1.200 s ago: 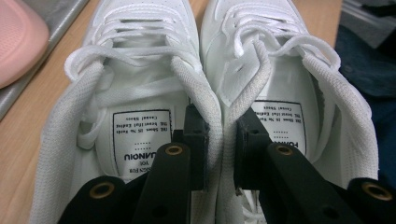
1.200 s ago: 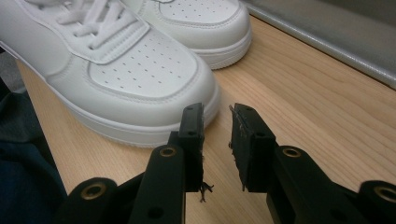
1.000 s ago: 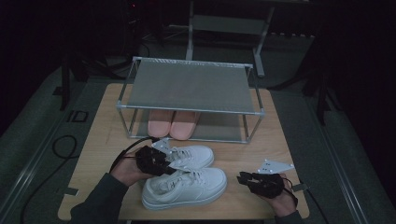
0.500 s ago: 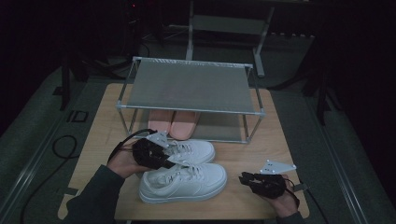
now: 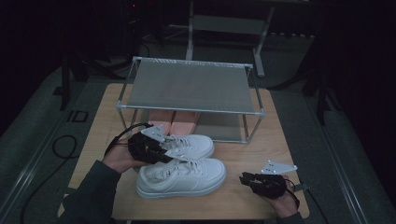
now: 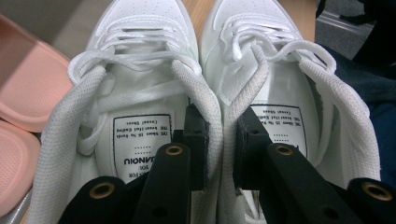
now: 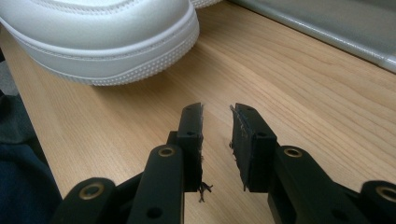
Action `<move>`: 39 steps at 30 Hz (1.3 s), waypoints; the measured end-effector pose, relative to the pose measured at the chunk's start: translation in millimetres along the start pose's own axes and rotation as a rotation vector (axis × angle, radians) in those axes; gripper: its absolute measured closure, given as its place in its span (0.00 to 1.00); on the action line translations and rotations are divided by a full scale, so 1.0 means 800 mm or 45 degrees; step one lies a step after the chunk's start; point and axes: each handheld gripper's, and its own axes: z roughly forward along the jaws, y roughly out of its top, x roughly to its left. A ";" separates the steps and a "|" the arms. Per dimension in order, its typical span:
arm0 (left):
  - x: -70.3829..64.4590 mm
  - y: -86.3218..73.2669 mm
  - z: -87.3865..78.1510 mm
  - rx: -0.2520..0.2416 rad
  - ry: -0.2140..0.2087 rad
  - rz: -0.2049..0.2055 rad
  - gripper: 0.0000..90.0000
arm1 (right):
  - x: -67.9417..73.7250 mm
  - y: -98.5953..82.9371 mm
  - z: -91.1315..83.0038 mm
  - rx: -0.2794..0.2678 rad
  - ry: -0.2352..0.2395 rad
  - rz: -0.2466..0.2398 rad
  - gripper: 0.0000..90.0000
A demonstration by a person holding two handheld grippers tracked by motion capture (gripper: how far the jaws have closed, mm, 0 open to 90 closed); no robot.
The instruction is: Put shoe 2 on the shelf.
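Two white sneakers lie side by side on the wooden table (image 5: 100,121), the near one (image 5: 187,178) in front of the far one (image 5: 194,143). My left gripper (image 5: 163,154) is at their heel ends. In the left gripper view it (image 6: 222,140) has one jaw inside each shoe and is shut on the two touching inner collars (image 6: 218,121). My right gripper (image 5: 245,178) rests low over bare table at the front right. Its jaws (image 7: 217,126) stand a narrow gap apart with nothing between them, just short of the near sneaker's toe (image 7: 140,51).
A metal rack with a grey mesh shelf (image 5: 191,86) stands at the back of the table. A pair of pink slippers (image 5: 177,122) sits under it, right behind the sneakers and to the left in the left gripper view (image 6: 28,93). Dark floor and a cable (image 5: 60,144) surround the table.
My left gripper has slid the sneakers slightly away from the person, toward the rack. The right gripper has barely moved.
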 end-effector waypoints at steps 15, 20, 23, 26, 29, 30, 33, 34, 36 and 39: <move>0.002 0.010 -0.017 -0.031 -0.001 0.027 0.88 | -0.004 -0.004 -0.002 -0.003 -0.010 0.017 0.80; 0.000 0.014 -0.025 -0.043 -0.015 0.043 0.88 | -0.004 -0.004 -0.001 -0.001 -0.010 0.020 0.80; -0.001 0.017 -0.028 -0.050 -0.020 0.046 0.88 | -0.004 -0.004 -0.001 0.000 -0.011 0.021 0.80; -0.001 0.019 -0.032 -0.064 -0.009 0.041 0.88 | -0.004 -0.004 -0.001 -0.002 -0.011 0.021 0.80; 0.002 0.020 -0.035 -0.068 -0.005 0.025 0.88 | -0.005 -0.005 -0.001 -0.003 -0.013 0.026 0.80; 0.003 0.021 -0.037 -0.064 0.002 0.024 0.88 | -0.005 -0.005 -0.001 -0.003 -0.013 0.026 0.80; 0.003 0.022 -0.041 -0.073 0.001 0.024 0.88 | -0.006 -0.006 -0.001 -0.001 -0.014 0.030 0.80; 0.003 0.023 -0.043 -0.072 0.004 0.023 0.88 | -0.006 -0.006 -0.001 -0.002 -0.013 0.031 0.80; 0.004 0.024 -0.046 -0.079 -0.001 0.028 0.88 | -0.006 -0.006 0.000 -0.001 -0.015 0.033 0.80; 0.004 0.026 -0.051 -0.095 0.001 0.034 0.88 | -0.006 -0.006 -0.001 -0.001 -0.014 0.033 0.80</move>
